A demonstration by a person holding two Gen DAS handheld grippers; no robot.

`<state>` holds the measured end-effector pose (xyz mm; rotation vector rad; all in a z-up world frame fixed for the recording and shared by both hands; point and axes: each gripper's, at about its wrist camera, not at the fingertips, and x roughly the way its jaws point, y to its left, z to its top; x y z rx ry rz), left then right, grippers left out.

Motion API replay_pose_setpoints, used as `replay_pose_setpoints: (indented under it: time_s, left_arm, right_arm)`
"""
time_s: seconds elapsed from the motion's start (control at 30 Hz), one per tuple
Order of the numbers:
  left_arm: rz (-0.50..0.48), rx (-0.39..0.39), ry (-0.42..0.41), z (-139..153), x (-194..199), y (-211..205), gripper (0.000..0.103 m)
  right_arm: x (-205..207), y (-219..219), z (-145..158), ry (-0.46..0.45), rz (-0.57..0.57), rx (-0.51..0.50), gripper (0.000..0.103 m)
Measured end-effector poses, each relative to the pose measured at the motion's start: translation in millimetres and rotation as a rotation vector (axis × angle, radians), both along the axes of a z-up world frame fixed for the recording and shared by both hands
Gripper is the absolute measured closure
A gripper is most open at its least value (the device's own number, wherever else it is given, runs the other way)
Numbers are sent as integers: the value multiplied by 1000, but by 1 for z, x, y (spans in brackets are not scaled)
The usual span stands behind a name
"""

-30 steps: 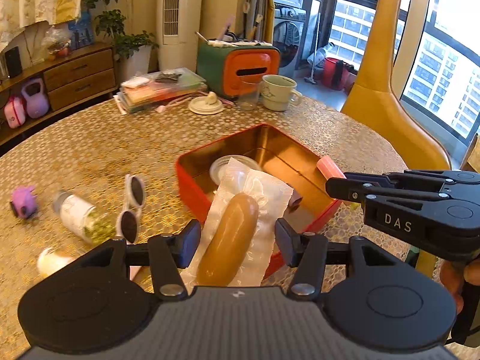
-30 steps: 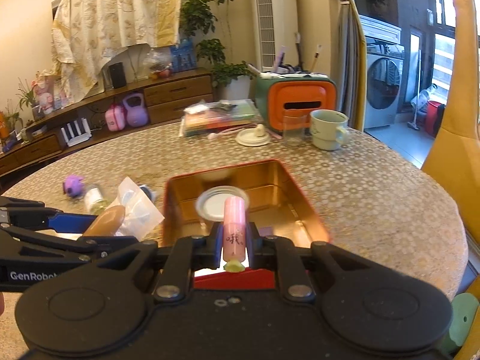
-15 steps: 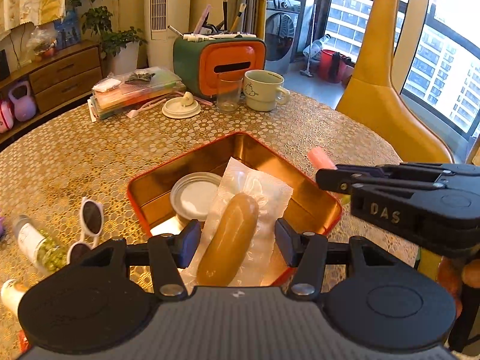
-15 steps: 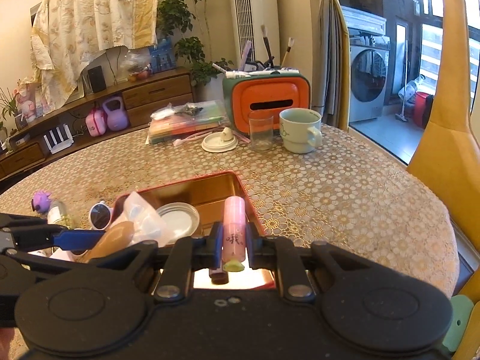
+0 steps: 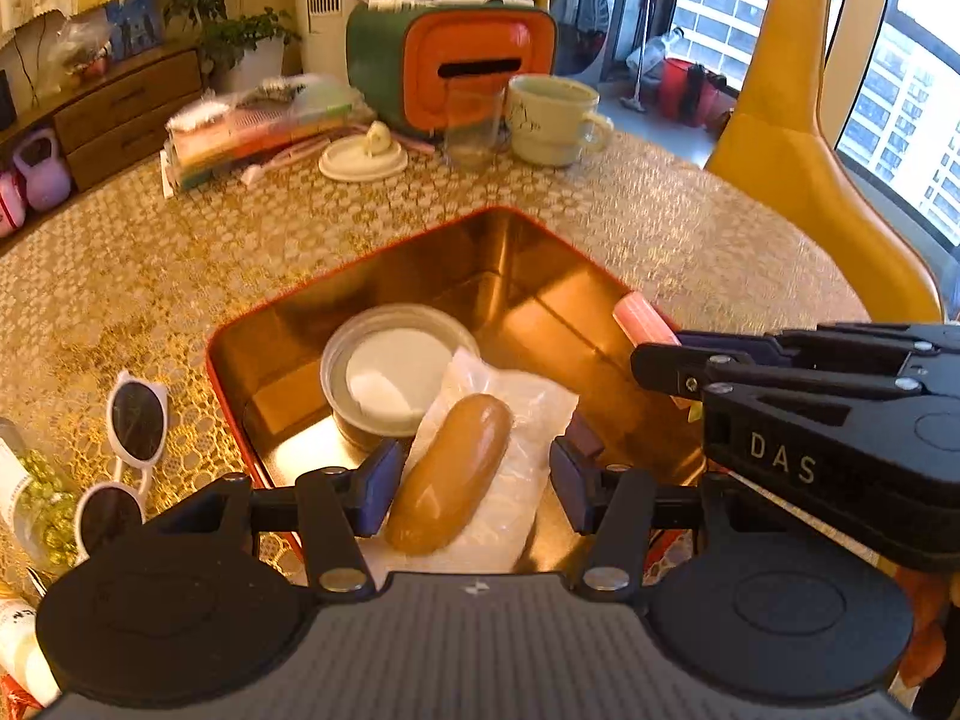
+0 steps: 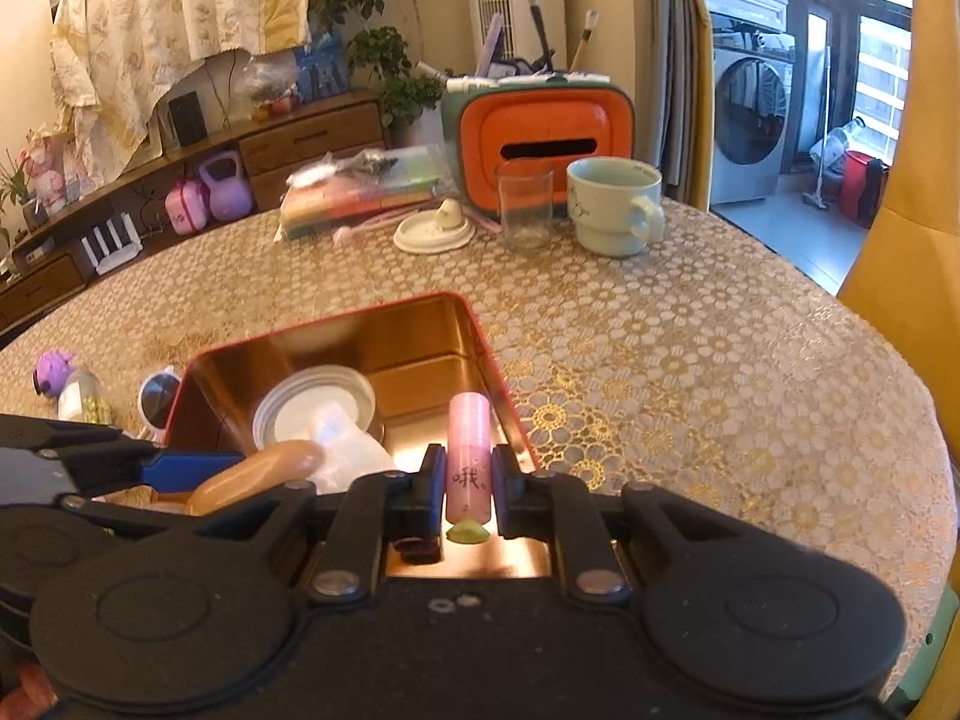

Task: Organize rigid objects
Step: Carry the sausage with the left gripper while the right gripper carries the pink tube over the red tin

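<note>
Red-rimmed tin tray (image 5: 264,324) with a gold interior, set on the lace-covered counter (image 5: 690,228); contents: one round lidded jar (image 5: 393,372) near its left side. Held over the tray by the left gripper (image 5: 474,483): a brown sausage in a clear sealed pouch (image 5: 453,474), lying between the blue-padded fingers (image 5: 381,480), which stand partly apart; whether the pads press the pouch edges cannot be told, the near end of the pouch being cut off by the gripper body. Held over the tray's near right corner by the right gripper (image 6: 469,480): a pink tube (image 6: 468,456) with a green cap, the fingers (image 6: 429,480) clamped on its sides. A small dark item beneath the tube is too shadowed to identify. In the left wrist view the right gripper's body covers the tray's right corner and most of the tube. Left of the tray on the counter: white-framed sunglasses (image 5: 129,450), touching or nearly touching the rim; a clear bottle of green-gold pieces (image 5: 30,498), partly cut off; a small purple figure (image 6: 53,369). Far side of the counter: orange-and-green box (image 5: 456,60), clear glass (image 5: 471,126), pale green mug (image 5: 552,117), white lid (image 5: 363,156), stacked books (image 5: 264,120). Yellow chair (image 5: 798,168) at right.
</note>
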<state>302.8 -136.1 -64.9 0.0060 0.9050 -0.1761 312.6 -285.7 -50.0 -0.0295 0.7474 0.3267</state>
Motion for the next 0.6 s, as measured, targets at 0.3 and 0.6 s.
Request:
replay_pose_setpoints:
  time_s: [0.3,0.6]
  left_arm:
    - [-31,5,15,-13,1,-5,46]
    - [-54,24,16,-15,-1,-9,44]
  right_arm:
    - [6,4,-13,36,-1,-13,88]
    - [4,-2,-16,53,-21,20,80]
